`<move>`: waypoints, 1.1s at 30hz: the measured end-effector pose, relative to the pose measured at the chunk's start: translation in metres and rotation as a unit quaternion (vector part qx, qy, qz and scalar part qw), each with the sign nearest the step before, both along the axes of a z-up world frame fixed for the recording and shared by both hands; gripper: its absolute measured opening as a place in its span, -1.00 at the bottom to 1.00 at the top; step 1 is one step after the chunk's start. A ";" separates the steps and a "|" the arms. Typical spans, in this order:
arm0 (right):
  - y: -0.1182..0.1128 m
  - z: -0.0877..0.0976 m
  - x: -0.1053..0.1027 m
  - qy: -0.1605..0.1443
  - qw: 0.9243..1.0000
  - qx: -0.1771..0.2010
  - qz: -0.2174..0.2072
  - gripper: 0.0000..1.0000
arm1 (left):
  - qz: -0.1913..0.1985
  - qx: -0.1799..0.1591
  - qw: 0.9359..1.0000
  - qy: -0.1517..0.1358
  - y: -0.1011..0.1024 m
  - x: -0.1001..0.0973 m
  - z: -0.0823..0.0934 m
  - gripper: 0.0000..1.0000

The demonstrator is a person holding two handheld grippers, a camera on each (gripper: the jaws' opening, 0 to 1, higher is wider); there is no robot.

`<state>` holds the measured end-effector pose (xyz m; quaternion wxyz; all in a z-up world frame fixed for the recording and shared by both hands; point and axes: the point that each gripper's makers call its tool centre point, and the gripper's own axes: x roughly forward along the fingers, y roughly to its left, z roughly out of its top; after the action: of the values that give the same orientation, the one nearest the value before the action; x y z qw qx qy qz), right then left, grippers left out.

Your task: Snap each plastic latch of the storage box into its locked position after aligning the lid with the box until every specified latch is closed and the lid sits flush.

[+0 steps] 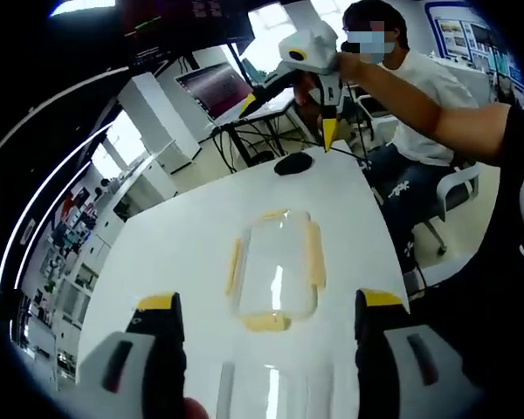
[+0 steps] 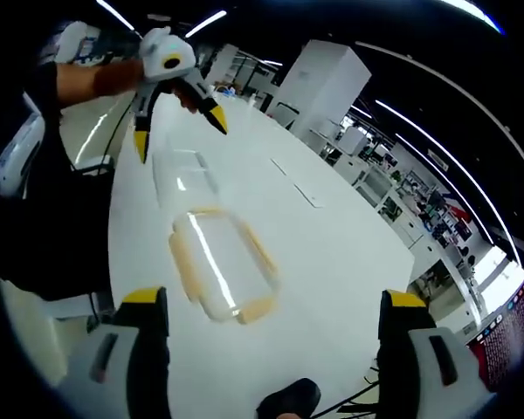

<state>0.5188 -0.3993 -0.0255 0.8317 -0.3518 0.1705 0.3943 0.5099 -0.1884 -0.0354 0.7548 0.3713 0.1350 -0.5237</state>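
Lid [image 1: 275, 272] clear, yellow latches on all four sides, flat on white table [image 1: 183, 236], mid-table, well in from every edge. Clear box [image 1: 275, 388] separate, just beside lid, nearer left gripper's end of table; same pair in right gripper view, lid [image 2: 223, 262] nearer, box [image 2: 185, 173] beyond it. Not stacked yet, so no latch closed; aligning comes first, by judgement.

Key relation: lid straight ahead of left gripper [image 1: 266, 319], centred between its jaws, long axis running away along jaw line toward far table edge. Box almost under left jaws, closest to that hand. Long-side latches [image 1: 313, 253] flared outward, lying flat.

Left gripper: jaws spread wide, holding nothing, hovering above near end of table, tilted down at lid.

Right gripper [image 2: 271, 319]: jaws wide apart, empty, above opposite table end, looking back along lid's long axis; seen in left gripper view [image 1: 328, 131] raised high over far edge, tips pointing down, well apart from lid. Black mouse [image 1: 293, 163] near that far edge, below it.

Left hand nearer both parts; likely one to bring lid and box together.
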 end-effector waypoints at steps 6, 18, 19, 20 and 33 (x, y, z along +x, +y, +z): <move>0.003 0.010 0.012 -0.018 1.000 0.017 0.013 0.98 | 0.017 -0.004 1.000 -0.023 0.003 0.022 0.014 -0.26; 0.004 0.010 0.023 0.002 1.000 0.024 0.016 0.65 | 0.043 0.010 0.998 -0.043 0.017 0.041 0.014 -0.99; 0.003 0.009 0.025 0.002 1.000 0.017 0.017 0.59 | 0.044 0.012 0.998 -0.043 0.017 0.042 0.015 -1.00; 0.001 0.008 0.028 0.003 1.000 0.009 0.019 0.44 | 0.046 0.013 0.998 -0.043 0.018 0.043 0.016 -1.00; 0.000 0.003 0.043 0.003 1.000 0.008 0.022 -0.62 | 0.052 0.002 0.999 -0.009 0.013 0.045 0.013 -0.49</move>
<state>0.5617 -0.3997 -0.0228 0.8249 -0.3477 0.1623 0.4150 0.5550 -0.1758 -0.0222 0.7812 0.3704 0.1483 -0.4801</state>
